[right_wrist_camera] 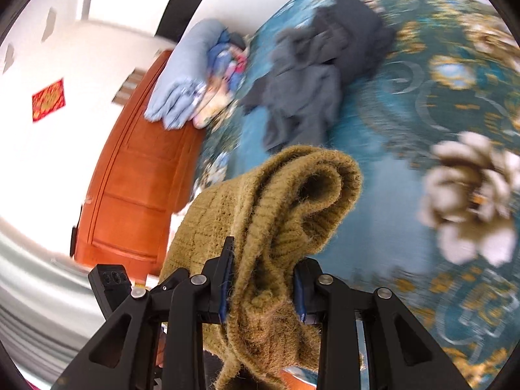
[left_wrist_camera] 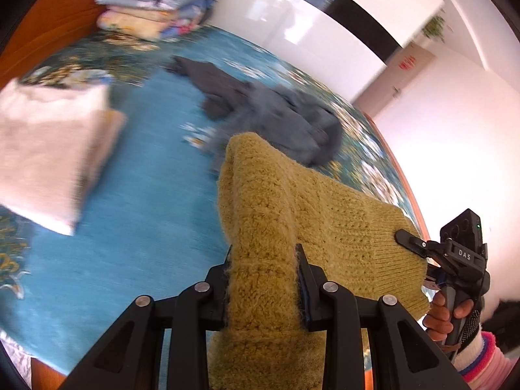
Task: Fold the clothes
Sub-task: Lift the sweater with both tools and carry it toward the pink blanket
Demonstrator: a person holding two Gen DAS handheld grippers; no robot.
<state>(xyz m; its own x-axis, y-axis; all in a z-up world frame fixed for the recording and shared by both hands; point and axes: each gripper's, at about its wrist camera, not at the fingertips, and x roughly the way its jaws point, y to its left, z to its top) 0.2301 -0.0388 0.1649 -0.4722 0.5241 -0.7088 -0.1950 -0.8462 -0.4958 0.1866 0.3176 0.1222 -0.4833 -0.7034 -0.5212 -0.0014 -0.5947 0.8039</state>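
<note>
Black left gripper (silver screws), blue pads, pink striped cuff

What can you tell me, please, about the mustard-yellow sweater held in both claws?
The mustard-yellow sweater is a thick, fuzzy knit with ribbed edging. It is bunched and draped, lifted above the blue floral bedspread. The left claw pinches one gathered fold; the right claw clamps another, where a rolled opening, maybe a cuff or collar, shows. Nothing else visibly touches it.
</note>
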